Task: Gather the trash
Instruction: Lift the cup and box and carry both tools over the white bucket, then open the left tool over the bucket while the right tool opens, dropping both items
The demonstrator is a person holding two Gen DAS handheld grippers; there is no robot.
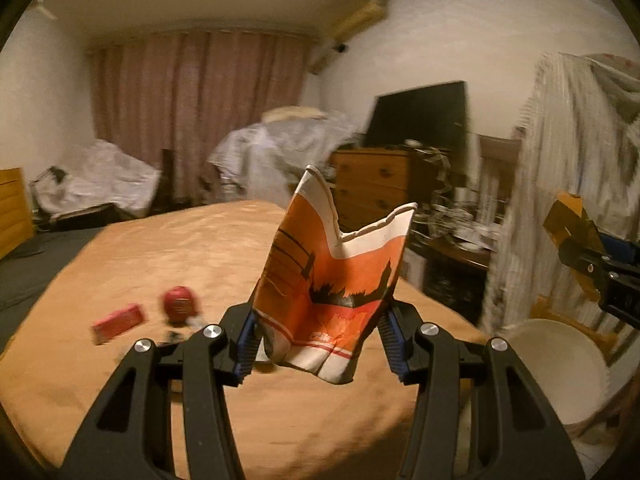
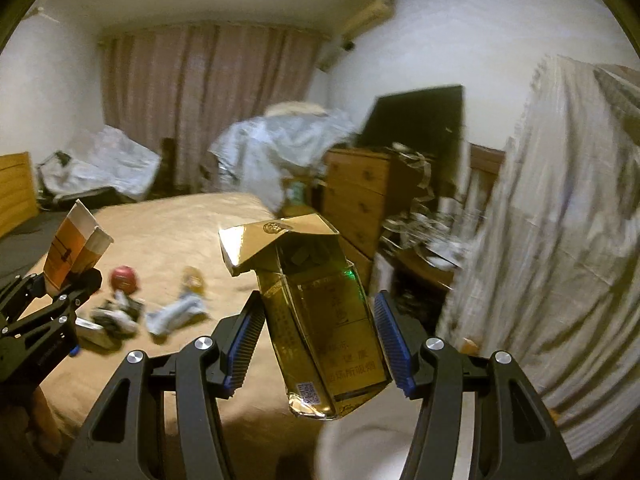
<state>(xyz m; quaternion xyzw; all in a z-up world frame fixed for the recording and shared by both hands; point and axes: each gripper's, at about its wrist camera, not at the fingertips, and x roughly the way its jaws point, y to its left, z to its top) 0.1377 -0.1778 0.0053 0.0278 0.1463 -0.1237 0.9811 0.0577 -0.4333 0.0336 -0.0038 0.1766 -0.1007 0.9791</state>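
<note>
Left wrist view: left gripper (image 1: 320, 340) clamps crushed paper cup (image 1: 334, 276).

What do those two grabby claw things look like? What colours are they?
Both look alike. The left tool and the right tool are each made of matte black linked bars with long slots cut in them, joined by round silver bolt heads. Each has two fingers lined with ribbed blue pads. No cables, writing or sleeves show.
</note>
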